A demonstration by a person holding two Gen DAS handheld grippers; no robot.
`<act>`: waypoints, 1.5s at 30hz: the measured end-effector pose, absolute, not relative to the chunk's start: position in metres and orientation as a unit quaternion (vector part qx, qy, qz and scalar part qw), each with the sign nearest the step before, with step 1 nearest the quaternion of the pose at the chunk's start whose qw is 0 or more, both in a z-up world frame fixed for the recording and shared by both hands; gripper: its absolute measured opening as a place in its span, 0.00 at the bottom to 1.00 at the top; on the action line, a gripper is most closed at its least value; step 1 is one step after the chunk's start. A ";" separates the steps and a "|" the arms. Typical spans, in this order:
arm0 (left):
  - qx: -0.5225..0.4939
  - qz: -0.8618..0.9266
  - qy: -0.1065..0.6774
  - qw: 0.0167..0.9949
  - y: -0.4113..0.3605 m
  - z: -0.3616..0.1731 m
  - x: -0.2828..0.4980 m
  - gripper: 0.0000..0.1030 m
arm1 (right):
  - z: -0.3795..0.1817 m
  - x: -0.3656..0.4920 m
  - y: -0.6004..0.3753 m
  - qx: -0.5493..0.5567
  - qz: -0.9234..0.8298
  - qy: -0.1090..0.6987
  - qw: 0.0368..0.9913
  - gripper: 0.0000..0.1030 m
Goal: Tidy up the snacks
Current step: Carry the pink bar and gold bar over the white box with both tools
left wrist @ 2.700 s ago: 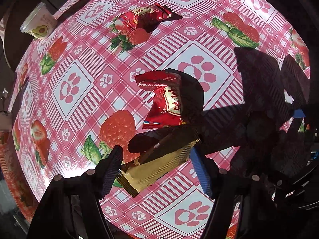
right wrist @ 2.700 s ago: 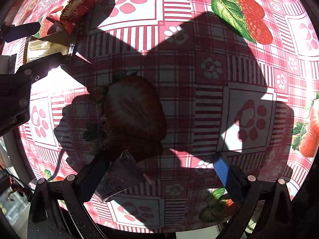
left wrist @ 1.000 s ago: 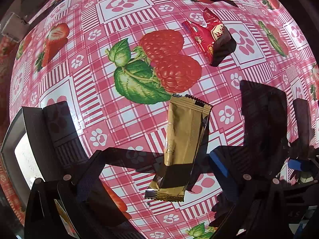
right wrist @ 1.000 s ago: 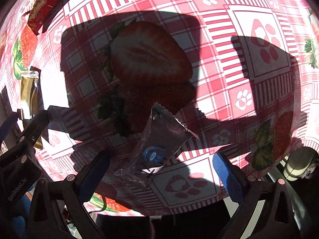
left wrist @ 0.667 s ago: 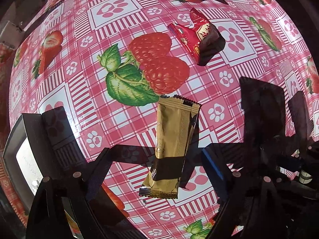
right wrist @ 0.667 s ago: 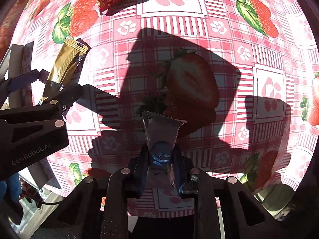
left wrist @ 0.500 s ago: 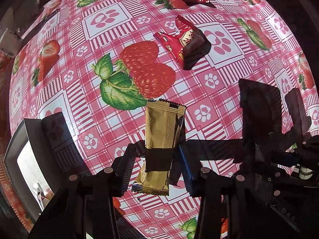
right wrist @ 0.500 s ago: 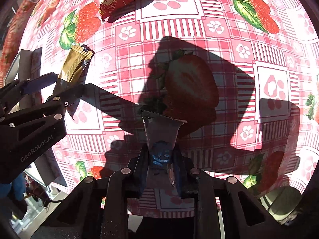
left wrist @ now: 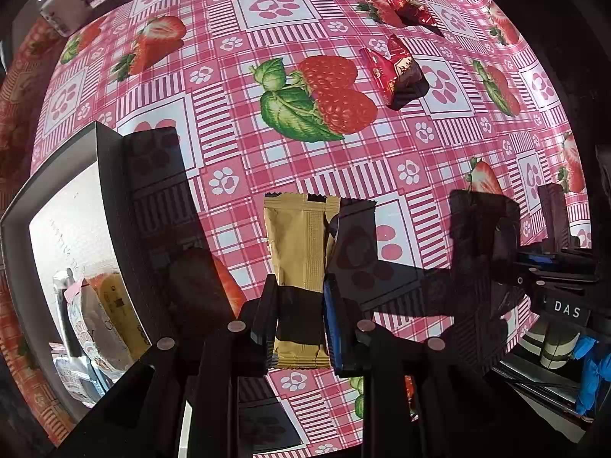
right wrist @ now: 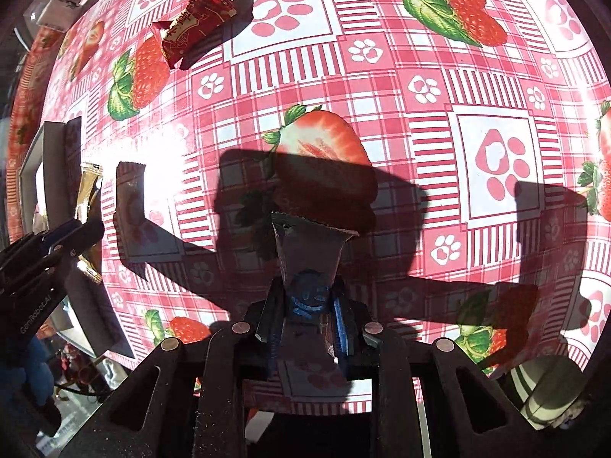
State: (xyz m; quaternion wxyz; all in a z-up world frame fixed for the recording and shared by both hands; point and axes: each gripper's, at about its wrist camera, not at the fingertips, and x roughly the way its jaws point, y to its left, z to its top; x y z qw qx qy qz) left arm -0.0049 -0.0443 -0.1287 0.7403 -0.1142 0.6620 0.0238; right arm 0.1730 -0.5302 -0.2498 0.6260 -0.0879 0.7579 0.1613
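Gold foil first: your left gripper (left wrist: 299,316) has just been closing, and its jaws are now clamped on the lower half of the gold snack packet (left wrist: 299,244), which hangs clear above the tablecloth (left wrist: 236,87). Your right gripper (right wrist: 305,316) is pinched tight on a clear packet with a blue logo (right wrist: 307,263), top edge flaring out past the fingertips. Just left of the gold packet sits the open grey box (left wrist: 109,175), other snack bags inside. Two red wrapped candies (left wrist: 393,66) lie farther out on the strawberry-print cloth.
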 end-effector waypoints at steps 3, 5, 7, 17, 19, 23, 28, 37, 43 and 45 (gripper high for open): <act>-0.120 0.028 0.654 0.746 -0.042 -0.116 -0.022 0.24 | -0.244 0.174 -0.519 -0.087 0.179 0.753 0.628 0.24; -0.122 0.032 0.651 0.748 -0.035 -0.109 -0.034 0.24 | -0.238 0.175 -0.510 -0.091 0.193 0.747 0.630 0.24; -0.127 0.036 0.648 0.750 -0.029 -0.103 -0.041 0.24 | -0.231 0.176 -0.497 -0.095 0.206 0.743 0.629 0.24; -0.170 0.094 0.613 0.766 0.012 -0.068 -0.083 0.24 | -0.203 0.181 -0.422 -0.132 0.271 0.720 0.625 0.24; -0.179 0.110 0.609 0.765 0.023 -0.066 -0.093 0.24 | -0.200 0.174 -0.406 -0.143 0.284 0.715 0.623 0.24; -0.201 0.140 0.601 0.761 0.046 -0.068 -0.111 0.24 | -0.191 0.160 -0.366 -0.161 0.313 0.705 0.616 0.24; -0.218 0.167 0.597 0.754 0.074 -0.072 -0.136 0.24 | -0.183 0.140 -0.322 -0.183 0.351 0.692 0.605 0.24; -0.239 0.196 0.598 0.740 0.111 -0.084 -0.162 0.24 | -0.186 0.105 -0.249 -0.215 0.399 0.673 0.584 0.24; -0.242 0.197 0.600 0.737 0.118 -0.089 -0.167 0.24 | -0.189 0.093 -0.228 -0.229 0.408 0.670 0.576 0.24; -0.243 0.196 0.601 0.735 0.120 -0.091 -0.167 0.24 | -0.193 0.091 -0.222 -0.230 0.407 0.672 0.575 0.24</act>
